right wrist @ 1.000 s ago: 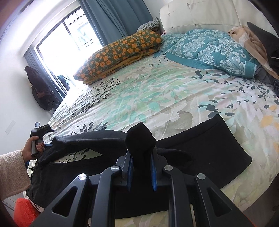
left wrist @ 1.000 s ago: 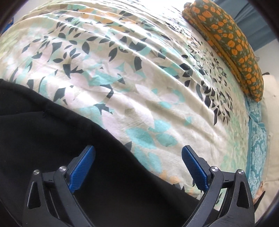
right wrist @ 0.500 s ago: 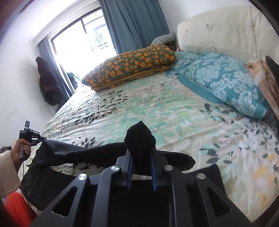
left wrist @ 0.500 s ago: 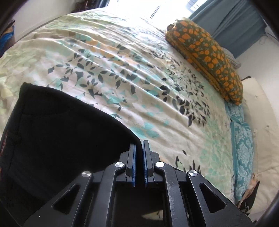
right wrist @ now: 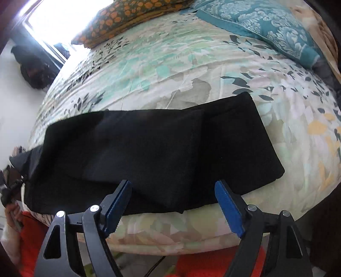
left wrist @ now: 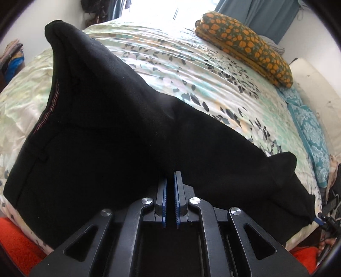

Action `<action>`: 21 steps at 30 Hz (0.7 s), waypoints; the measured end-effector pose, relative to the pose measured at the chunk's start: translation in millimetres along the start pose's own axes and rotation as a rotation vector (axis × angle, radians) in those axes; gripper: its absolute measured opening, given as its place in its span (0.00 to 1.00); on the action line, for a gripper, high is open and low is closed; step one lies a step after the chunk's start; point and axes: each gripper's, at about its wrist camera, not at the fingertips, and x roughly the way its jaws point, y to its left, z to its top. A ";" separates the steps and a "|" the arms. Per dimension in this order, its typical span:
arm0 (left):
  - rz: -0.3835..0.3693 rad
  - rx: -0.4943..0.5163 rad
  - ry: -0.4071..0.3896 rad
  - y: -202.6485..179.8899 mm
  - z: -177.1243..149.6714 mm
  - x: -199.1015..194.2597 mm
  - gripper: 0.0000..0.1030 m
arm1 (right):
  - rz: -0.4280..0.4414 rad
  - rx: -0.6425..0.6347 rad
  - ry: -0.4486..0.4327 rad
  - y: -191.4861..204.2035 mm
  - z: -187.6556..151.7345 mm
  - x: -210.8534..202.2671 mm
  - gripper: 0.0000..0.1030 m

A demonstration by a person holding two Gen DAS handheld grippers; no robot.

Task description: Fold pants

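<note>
Black pants (left wrist: 119, 136) lie along the near edge of the bed (left wrist: 213, 70), and everything else sits well back from them: an orange-patterned pillow (left wrist: 245, 46) at the far side by the blue curtain (left wrist: 262, 15), a teal pillow (right wrist: 266, 27) up by the white headboard (left wrist: 315, 85), and a dark bundle of clothes (right wrist: 34, 66) against the wall next to the window. The left gripper (left wrist: 171, 183) is clamped tight, blue pads pressed together on a fold of the pants, with the waistband end pulled up into a peak above the sheet. The right gripper (right wrist: 172, 191) hangs wide apart, grasping nothing, its blue pads (right wrist: 118, 204) poised just over the near hem side of the pants. In the right view the pants lie flat, one layer doubled over the other, the leg end squared off towards the teal pillow. Beyond the pants the flowered sheet runs bare to the pillows; on the near side the mattress edge drops away to something red-orange (right wrist: 213, 264) below.
</note>
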 end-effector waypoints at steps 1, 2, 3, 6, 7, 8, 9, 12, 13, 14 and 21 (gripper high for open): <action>-0.004 -0.009 -0.002 1.0 1.7 1.0 0.05 | 0.025 0.071 -0.016 -7.0 0.4 -2.0 0.78; -0.012 -0.022 -0.001 3.1 2.9 1.2 0.05 | 0.040 0.142 -0.034 -16.6 0.4 -1.5 0.78; -0.022 -0.036 -0.001 5.1 4.9 1.5 0.05 | 0.045 0.209 -0.047 -26.8 0.7 0.9 0.78; -0.042 -0.050 -0.017 8.5 11.8 -3.6 0.05 | 0.103 0.291 -0.035 -34.6 1.6 13.1 0.78; -0.044 -0.046 -0.023 8.3 14.0 -5.7 0.05 | 0.122 0.290 -0.018 -32.8 1.7 17.2 0.77; -0.044 -0.041 -0.030 7.7 16.6 -7.5 0.05 | 0.126 0.276 0.003 -28.6 2.5 21.0 0.73; -0.044 -0.038 -0.036 5.8 18.5 -8.3 0.05 | 0.123 0.248 0.024 -23.1 3.6 24.6 0.68; -0.039 -0.032 -0.051 0.8 22.4 -11.9 0.04 | 0.035 0.124 0.067 -3.1 11.8 25.2 0.06; -0.040 -0.030 -0.054 -0.3 21.8 -15.0 0.04 | 0.011 0.068 0.048 3.9 15.5 18.4 0.06; -0.043 -0.023 -0.055 -1.4 19.3 -20.5 0.04 | -0.017 0.011 0.026 12.3 19.9 10.6 0.06; -0.013 0.049 0.029 -19.4 -45.8 -47.5 0.04 | -0.329 -0.195 0.019 2.2 26.9 -0.7 0.06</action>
